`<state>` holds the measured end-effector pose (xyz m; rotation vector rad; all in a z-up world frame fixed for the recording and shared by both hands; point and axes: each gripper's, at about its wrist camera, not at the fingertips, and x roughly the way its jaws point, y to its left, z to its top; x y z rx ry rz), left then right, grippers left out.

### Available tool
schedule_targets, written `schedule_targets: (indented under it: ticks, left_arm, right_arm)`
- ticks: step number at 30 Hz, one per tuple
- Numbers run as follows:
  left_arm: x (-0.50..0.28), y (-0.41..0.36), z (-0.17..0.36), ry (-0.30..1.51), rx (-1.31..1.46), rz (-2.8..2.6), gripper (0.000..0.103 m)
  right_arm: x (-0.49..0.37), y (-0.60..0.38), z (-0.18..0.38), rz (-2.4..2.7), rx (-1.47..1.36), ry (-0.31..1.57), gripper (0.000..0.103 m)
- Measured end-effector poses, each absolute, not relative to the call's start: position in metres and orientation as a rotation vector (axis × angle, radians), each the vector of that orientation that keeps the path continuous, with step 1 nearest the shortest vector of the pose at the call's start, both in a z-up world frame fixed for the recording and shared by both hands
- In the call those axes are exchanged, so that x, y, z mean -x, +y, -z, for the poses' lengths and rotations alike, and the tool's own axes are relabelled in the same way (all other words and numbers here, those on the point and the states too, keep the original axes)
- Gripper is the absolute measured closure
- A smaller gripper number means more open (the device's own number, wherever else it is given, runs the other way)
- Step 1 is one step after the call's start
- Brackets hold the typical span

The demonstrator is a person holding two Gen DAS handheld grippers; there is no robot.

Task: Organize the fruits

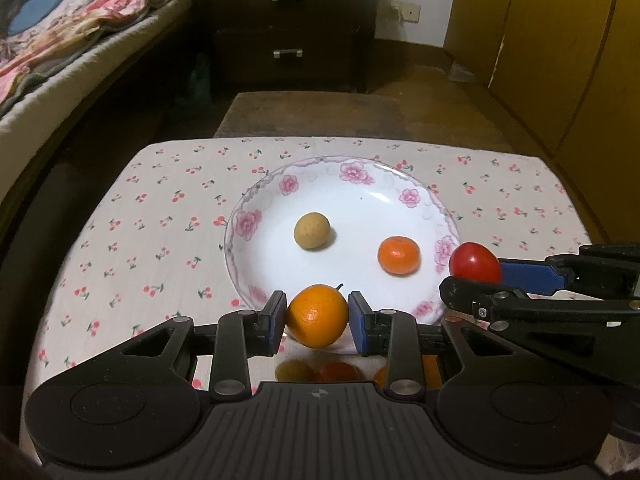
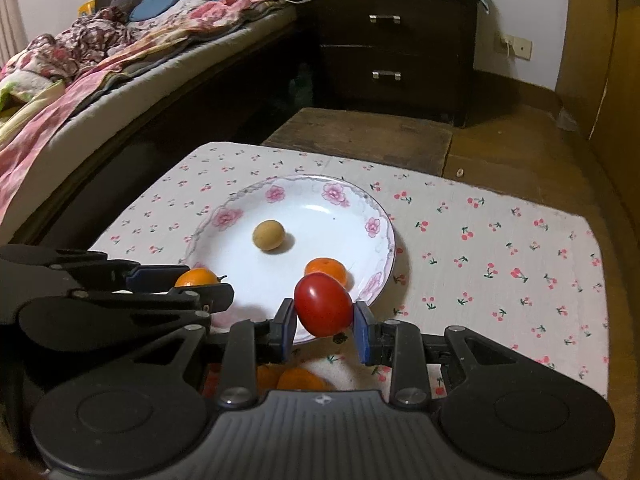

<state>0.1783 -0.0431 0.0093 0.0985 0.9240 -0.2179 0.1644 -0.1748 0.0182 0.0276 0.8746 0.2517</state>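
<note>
A white plate with pink flowers (image 1: 280, 184) (image 2: 236, 216) sits on the cherry-print cloth. In it lie a tan round fruit (image 1: 312, 230) (image 2: 268, 235) and a small tangerine (image 1: 399, 256) (image 2: 326, 267). My left gripper (image 1: 317, 316) is shut on an orange (image 1: 317, 316) (image 2: 196, 278) and holds it over the plate's near rim. My right gripper (image 2: 323, 310) is shut on a red tomato (image 2: 323, 305) (image 1: 474, 264) at the plate's right rim, beside the left gripper.
The cherry-print cloth (image 1: 160, 216) (image 2: 500, 248) covers a low table. A bed with bedding (image 1: 60, 40) (image 2: 100, 64) runs along the left. A dark drawer cabinet (image 1: 288, 24) (image 2: 392, 48) stands behind. A wooden board (image 1: 320, 116) lies past the table's far edge.
</note>
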Motion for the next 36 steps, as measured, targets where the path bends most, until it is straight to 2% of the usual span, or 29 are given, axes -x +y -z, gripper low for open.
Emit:
schedule_targets:
  ticks: [20, 36]
  left_arm:
    - [-0.2, -0.046, 0.011, 0.951, -0.131, 0.182, 0.062]
    - [-0.195, -0.044, 0.0, 0.909, -0.145, 0.165, 0.051]
  right_arm:
    - [-0.193, -0.175, 0.003, -0.283, -0.029, 0.874, 0.071]
    - [-0.192, -0.175, -0.007, -0.273, -0.041, 0.835, 0.07]
